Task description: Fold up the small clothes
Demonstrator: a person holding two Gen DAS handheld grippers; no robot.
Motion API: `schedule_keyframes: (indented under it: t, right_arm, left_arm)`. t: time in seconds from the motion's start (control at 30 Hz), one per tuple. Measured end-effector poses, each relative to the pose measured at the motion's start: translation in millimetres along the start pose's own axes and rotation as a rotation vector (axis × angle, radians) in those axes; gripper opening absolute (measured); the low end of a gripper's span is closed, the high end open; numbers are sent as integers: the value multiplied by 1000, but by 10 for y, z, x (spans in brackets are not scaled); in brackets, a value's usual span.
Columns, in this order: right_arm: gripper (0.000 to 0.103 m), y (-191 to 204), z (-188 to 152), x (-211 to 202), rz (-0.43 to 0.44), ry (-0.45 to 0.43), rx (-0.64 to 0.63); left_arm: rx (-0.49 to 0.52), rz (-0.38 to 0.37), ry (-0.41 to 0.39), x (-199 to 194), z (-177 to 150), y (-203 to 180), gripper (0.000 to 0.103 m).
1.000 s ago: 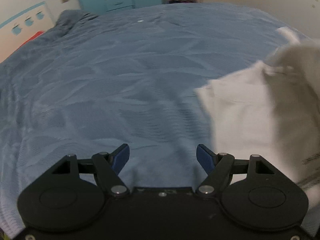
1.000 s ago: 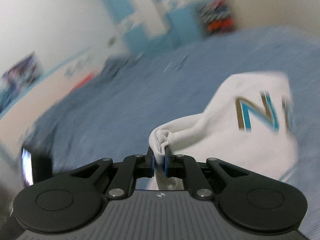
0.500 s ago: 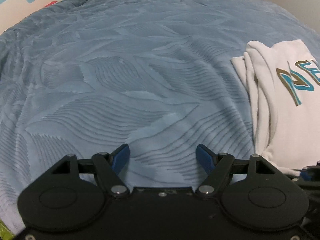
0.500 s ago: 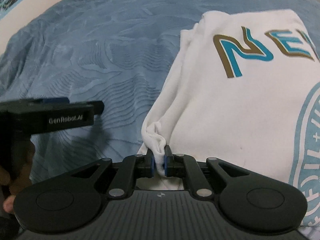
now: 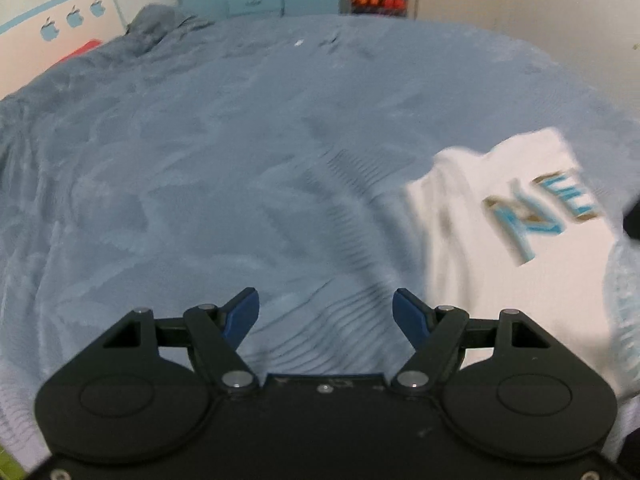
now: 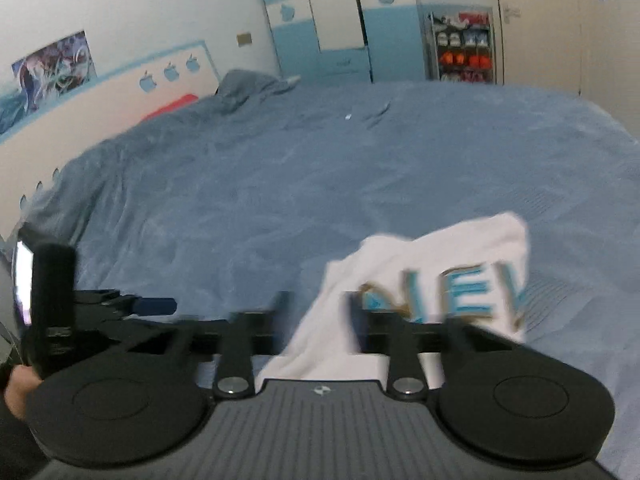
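Left hand-held gripper (image 5: 325,307) spread over blanket (image 5: 224,168), right view alone shows shoe rack (image 6: 464,46)

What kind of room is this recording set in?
Most likely a bedroom: a wide bed under a blue blanket, blue and white wardrobes against the far wall, and a shoe shelf beside them.

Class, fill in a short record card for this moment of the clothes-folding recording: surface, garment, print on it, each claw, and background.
surface: blue bedspread with a wavy woven pattern
garment: white T-shirt lying on the bedspread, blurred by motion
print: teal letters with gold edging
left claw: open, empty, above bare bedspread to the left of the T-shirt
right claw: open, blurred, the T-shirt lying between its fingers
background: blue and white wardrobe; shoe rack
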State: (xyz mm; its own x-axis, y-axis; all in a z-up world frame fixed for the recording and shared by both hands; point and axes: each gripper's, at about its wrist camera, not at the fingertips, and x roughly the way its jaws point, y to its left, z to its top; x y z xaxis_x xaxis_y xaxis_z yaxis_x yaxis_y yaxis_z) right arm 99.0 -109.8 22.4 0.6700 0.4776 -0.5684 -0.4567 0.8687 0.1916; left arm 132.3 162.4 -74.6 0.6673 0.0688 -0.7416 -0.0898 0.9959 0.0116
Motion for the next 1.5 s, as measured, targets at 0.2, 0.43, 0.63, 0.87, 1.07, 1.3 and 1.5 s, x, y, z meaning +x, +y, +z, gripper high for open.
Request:
schedule_keyframes:
  t: [0.2, 0.43, 0.63, 0.87, 1.07, 1.3, 1.5]
  right_arm:
    - [1, -523, -358, 282, -89, 194, 49]
    - [0, -666, -1047, 508, -132, 316, 3]
    - [2, -669, -813, 385, -86, 278, 30]
    - [4, -810, -598, 271, -102, 39, 16]
    - [0, -1214, -978, 785, -115, 129, 189]
    - [2, -1005, -788, 512, -151, 81, 93]
    - [5, -1114, -691, 731, -255, 10, 74]
  left_arm:
    - [73, -158, -17, -27, -22, -564, 76]
    - [186, -148, 105, 461, -678, -952, 80]
    - [194, -112, 111, 300, -501, -949, 78]
    - [161, -139, -98, 148, -30, -1027, 78]
    - [179, -155, -26, 880, -291, -1178, 83]
    - [131, -174, 6, 710, -43, -1083, 81]
    - [139, -196, -122, 598, 163, -1112, 81]
